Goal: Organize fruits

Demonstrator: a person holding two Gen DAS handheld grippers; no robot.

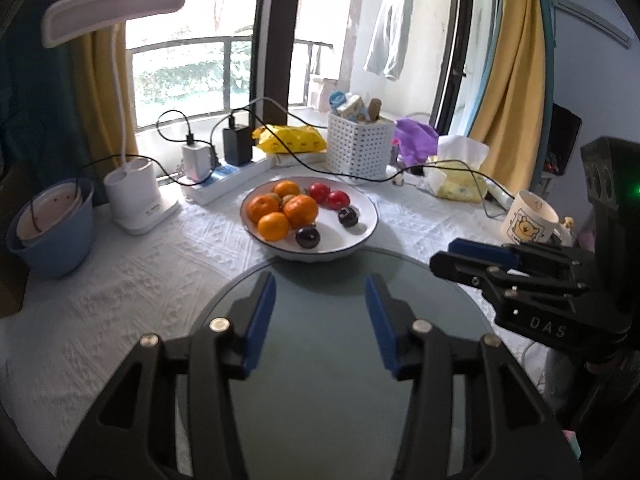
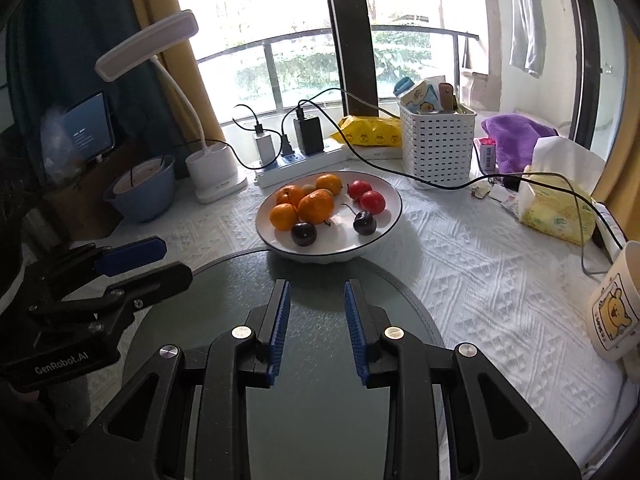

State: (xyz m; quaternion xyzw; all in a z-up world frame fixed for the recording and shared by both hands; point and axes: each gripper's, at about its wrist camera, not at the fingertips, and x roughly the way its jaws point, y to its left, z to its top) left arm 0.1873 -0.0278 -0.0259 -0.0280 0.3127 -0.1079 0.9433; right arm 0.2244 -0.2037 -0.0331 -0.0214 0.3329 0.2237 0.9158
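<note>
A shallow white ceramic bowl with a thin dark rim (image 1: 366,216) sits on the white textured tablecloth (image 1: 132,280) and serves as the centre of everything here. Inside it, four orange mandarins (image 1: 300,210) crowd the side nearest the lamp, with a small brownish-green fruit (image 2: 307,189) tucked among them. Two red round fruits (image 2: 372,201) lie at the bowl's far side, toward the window, and two dark, nearly black cherries (image 2: 364,222) rest on its near side.

Just in front of the bowl lies a round grey-green glass mat (image 1: 320,360), its edge reaching the bowl's base. Both grippers hang above this mat, short of the bowl. The left gripper (image 1: 320,292) has its blue-padded jaws spread apart with nothing between them. The right gripper (image 2: 316,292) also holds nothing; its pads stand a narrow gap apart, about as closed as it gets.

To one side of the bowl stand a white desk lamp (image 2: 212,168) and a blue plastic bowl (image 1: 52,240). Behind it runs a white power strip (image 1: 224,180) with chargers plugged in, beside a white perforated plastic basket (image 2: 436,144). On the other side are a yellow tissue pack (image 2: 556,216) and a cream mug with a cartoon bear (image 2: 612,308).
</note>
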